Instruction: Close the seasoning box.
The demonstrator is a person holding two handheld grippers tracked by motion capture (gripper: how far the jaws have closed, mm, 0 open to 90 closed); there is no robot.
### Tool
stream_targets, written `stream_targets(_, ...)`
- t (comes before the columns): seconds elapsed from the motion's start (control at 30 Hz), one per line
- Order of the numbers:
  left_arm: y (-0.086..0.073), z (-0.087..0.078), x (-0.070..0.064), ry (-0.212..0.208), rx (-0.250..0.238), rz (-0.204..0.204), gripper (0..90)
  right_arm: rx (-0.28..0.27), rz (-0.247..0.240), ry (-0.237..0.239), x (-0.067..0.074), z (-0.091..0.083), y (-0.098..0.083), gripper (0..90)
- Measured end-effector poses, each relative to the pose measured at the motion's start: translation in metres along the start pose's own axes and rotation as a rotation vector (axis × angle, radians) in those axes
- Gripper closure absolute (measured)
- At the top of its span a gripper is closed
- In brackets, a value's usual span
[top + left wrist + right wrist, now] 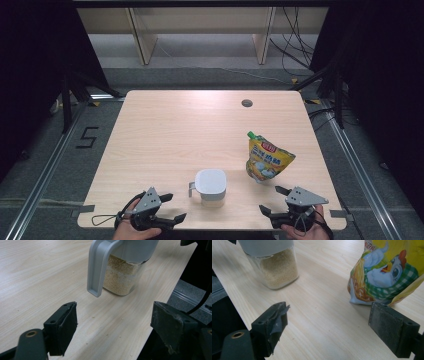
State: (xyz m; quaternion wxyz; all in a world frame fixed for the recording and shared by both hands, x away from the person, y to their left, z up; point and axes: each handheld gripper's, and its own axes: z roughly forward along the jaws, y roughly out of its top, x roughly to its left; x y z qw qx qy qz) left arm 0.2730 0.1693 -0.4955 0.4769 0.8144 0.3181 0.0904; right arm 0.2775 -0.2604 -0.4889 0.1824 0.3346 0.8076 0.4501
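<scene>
Grain-filled jar (122, 277) – its grey handle (98, 267) facing the left tongs (113, 322)

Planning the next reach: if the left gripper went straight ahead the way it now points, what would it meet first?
Probably the grey handle of the grain-filled container. It hangs directly ahead of the open left gripper, with bare table between them; depth is hard to judge.

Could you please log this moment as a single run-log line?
left gripper: open, empty, near handle | right gripper: open, empty | lidded jar: upright, holds grains | yellow pouch: upright, untouched
</scene>
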Motion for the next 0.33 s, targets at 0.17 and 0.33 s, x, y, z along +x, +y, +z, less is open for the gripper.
stream_targets(0.17,-0.0004,0.0013,0.0021,0.003,-0.012,0.018,20.7,0.021,-0.004,-0.002,0.0008,0.0008,-0.0007,16.5)
stream_targets(0.33,-0.0005,0.0022,0.0030,0.013,0.008,0.013,20.7,0.042,0.008,0.008,0.0011,0.0024,-0.0016,16.6)
